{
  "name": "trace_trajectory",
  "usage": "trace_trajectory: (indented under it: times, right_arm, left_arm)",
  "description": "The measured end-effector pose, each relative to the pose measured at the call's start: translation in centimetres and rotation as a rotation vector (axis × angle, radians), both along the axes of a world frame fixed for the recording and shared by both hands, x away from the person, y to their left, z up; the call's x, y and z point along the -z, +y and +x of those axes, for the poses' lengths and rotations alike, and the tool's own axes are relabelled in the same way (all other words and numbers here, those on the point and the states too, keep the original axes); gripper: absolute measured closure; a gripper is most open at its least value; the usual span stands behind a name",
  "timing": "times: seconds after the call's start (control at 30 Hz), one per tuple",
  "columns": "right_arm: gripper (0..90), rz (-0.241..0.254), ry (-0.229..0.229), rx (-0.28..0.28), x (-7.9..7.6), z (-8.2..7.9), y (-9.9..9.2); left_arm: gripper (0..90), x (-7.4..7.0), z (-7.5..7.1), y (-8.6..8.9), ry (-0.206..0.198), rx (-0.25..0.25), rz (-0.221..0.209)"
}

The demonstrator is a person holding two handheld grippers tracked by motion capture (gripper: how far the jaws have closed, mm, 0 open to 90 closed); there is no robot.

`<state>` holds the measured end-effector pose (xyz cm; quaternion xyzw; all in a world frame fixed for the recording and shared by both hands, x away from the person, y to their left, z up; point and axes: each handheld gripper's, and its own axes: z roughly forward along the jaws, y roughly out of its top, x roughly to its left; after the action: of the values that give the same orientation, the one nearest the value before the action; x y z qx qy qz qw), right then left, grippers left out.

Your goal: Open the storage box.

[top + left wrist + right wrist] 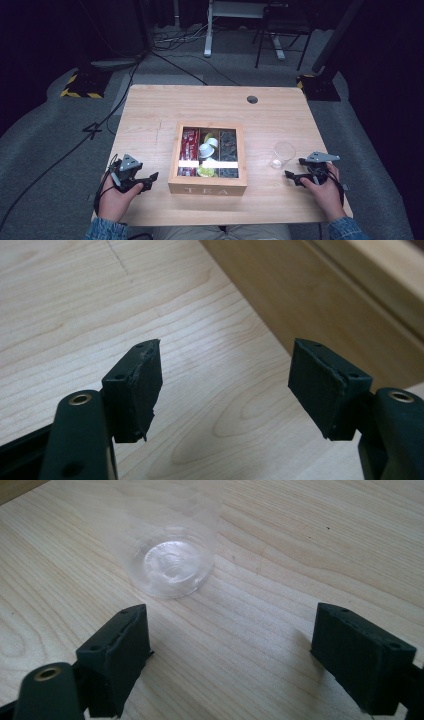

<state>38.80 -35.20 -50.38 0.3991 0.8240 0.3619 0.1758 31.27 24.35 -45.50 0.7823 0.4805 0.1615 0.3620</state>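
While both tools gape empty, left tool (150,180) beside tea box (207,189), right tool (295,168) near glass (282,155).

The right gripper (230,655) hangs just above the pale wooden desk (300,545) with its jaws spread wide (nothing between them), pointing at a clear plastic cup (172,565) standing near.

- Table (150,115): pale wood, grained.
- Box (207,188): light wood.
- Cup (282,155): clear.
- Grippers (151,179) (294,169): black.
- Sleeves (106,230): blue denim.
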Motion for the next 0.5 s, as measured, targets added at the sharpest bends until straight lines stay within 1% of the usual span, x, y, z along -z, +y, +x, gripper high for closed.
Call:
trace_trajectory:
  times: [0.03, 0.07, 0.1, 0.17, 0.23, 0.3, 0.33, 0.37, 0.4, 0.5]
  right_arm:
    - [15.7, 0.000, 0.000, 0.000, 0.0, 0.0, 0.0]
    - [15.7, 0.001, 0.000, -0.001, 0.0, 0.0, 0.0]
    - [15.7, 0.001, 0.000, -0.001, 0.0, 0.0, 0.0]
    - [15.7, 0.002, 0.000, -0.002, 0.0, 0.0, 0.0]
    - [15.7, 0.002, 0.001, -0.001, 0.0, 0.0, 0.0]
    - [15.7, 0.002, 0.001, -0.002, 0.0, 0.0, 0.0]
    - [15.7, 0.002, 0.001, -0.002, 0.0, 0.0, 0.0]
    - [15.7, 0.002, 0.001, -0.002, 0.0, 0.0, 0.0]
    - [15.7, 0.002, 0.001, -0.001, 0.0, 0.0, 0.0]
    - [15.7, 0.002, 0.001, -0.001, 0.0, 0.0, 0.0]
  left_arm:
    - [30.3, 0.0, 0.0, 0.0, 0.000, 0.000, 0.000]
    - [30.3, -0.6, -0.4, 0.0, 0.000, -0.008, -0.011]
    - [30.3, -0.6, -0.4, 0.0, 0.000, -0.008, -0.011]
    - [30.3, -1.1, -0.8, 0.0, -0.007, 0.000, -0.028]
    - [30.4, -1.5, -1.1, -0.2, -0.014, 0.011, -0.041]
    - [30.4, -1.9, -1.4, -0.5, -0.019, 0.032, -0.050]
    - [30.3, -2.3, -1.7, -0.9, -0.026, 0.052, -0.057]
    - [30.2, -2.3, -1.7, -0.9, -0.026, 0.052, -0.057]
    - [29.7, -2.6, -2.0, -1.4, -0.032, 0.062, -0.059]
    - [26.8, -3.0, -2.3, -1.9, -0.032, 0.062, -0.064]
